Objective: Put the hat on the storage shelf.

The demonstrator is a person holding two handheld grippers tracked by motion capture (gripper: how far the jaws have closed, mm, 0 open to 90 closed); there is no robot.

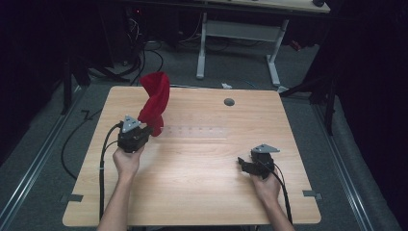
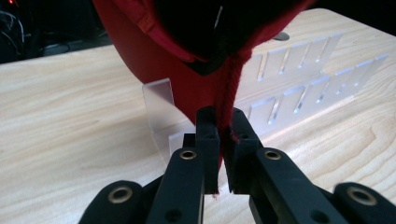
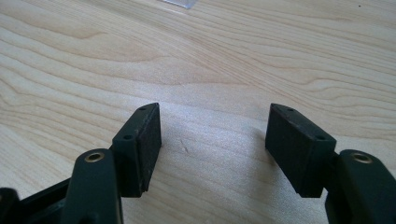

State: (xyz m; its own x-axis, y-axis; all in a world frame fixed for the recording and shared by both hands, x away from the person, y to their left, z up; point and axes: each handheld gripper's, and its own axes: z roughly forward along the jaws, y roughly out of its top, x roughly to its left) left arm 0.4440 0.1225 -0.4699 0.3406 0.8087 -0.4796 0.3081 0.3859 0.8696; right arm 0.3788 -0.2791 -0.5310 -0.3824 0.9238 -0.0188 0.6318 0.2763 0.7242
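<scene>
A red fabric item [image 1: 155, 98], perhaps a cap with a dark inside, stands up above the left half of the wooden table [image 1: 202, 192]. My left gripper [image 1: 153, 130] is shut on its lower edge. In the left gripper view the red fabric [image 2: 154, 70] is pinched between the two black jaws of that gripper [image 2: 223, 126]. Just behind it a clear slotted plastic rack [image 2: 289, 93] lies on the table. My right gripper [image 1: 243, 163] rests low at the right of the table. It is open [image 3: 212, 140], with bare wood between its fingers.
The clear rack [image 1: 197, 131] stretches across the table's middle, faint from above. A grey round grommet [image 1: 229, 101] sits near the far edge. A white-legged desk [image 1: 240, 33] stands on the floor beyond the table. Cables trail off the left side.
</scene>
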